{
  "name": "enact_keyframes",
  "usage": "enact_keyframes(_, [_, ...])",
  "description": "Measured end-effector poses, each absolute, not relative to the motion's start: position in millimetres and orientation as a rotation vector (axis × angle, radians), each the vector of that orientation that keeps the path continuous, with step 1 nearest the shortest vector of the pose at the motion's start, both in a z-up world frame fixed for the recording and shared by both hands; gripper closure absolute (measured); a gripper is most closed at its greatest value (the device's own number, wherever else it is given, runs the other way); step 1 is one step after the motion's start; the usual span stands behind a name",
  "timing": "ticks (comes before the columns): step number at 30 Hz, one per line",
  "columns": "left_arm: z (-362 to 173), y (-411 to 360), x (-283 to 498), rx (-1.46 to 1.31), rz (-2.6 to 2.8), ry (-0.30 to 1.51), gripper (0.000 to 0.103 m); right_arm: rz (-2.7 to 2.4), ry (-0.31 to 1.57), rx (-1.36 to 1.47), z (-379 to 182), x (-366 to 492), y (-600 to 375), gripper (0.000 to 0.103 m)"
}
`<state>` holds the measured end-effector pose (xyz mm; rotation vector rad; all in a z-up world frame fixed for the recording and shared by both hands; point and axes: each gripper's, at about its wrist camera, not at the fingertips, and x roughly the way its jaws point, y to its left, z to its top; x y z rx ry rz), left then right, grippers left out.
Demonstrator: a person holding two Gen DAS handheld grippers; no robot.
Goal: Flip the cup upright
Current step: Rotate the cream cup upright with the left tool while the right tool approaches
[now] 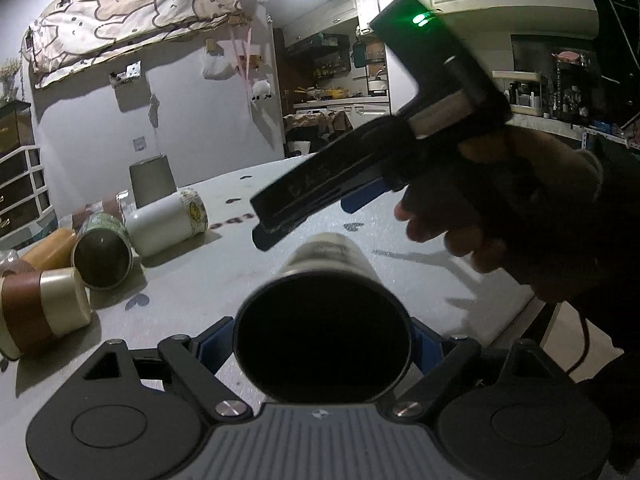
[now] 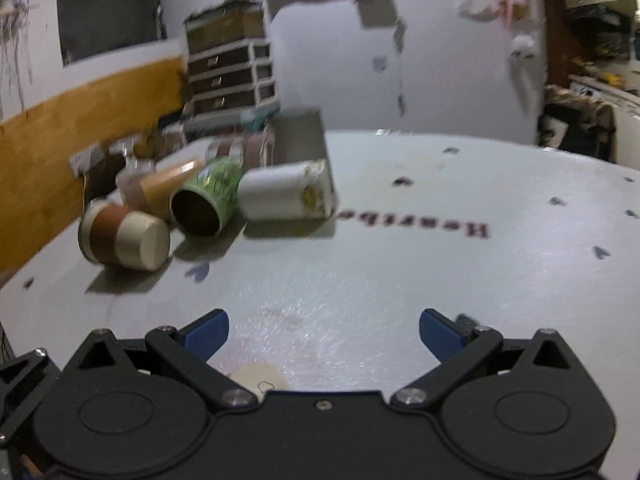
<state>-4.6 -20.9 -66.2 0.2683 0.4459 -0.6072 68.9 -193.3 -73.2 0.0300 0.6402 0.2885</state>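
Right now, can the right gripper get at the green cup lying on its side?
Probably yes. The right gripper is open and empty, with bare table between it and the green cup. The brown-and-cream cup and white cup crowd its sides, so its open mouth looks easiest.

Right claw (image 2: 324, 332) gapes above the table (image 2: 400, 280); tipped cups (image 2: 200, 208) cluster far left.
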Motion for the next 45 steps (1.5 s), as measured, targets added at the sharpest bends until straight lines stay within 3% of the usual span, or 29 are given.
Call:
enact_keyframes(7, [-72.7,-4.1,-4.4,0.243,-0.569,0.458,0.008,0.249,0.718,-0.001,-85.7,83.0,-202.8,0.001])
enact_keyframes(17, [-73.3,19.7,19.9,0.134,-0.450,0.490,0.008,0.182,0.769,0.043,-86.3,48.1,-248.1,0.001])
enact_keyframes(27, [-48.3,18.8,38.6,-0.059,-0.428,0.496,0.010,0.308,0.813,0.193,-96.9,16.3,-249.1,0.004])
enact_keyframes(35, [-55.0,17.8,45.8,-0.056,-0.365,0.538,0.012,0.279,0.715,0.203,-76.0,10.1,-262.9,0.004])
enact_keyframes(45, [-65.3,19.1,77.1,-0.091,-0.290,0.591,0.018,0.178,0.738,0.050,-89.1,51.0,-250.0,0.008])
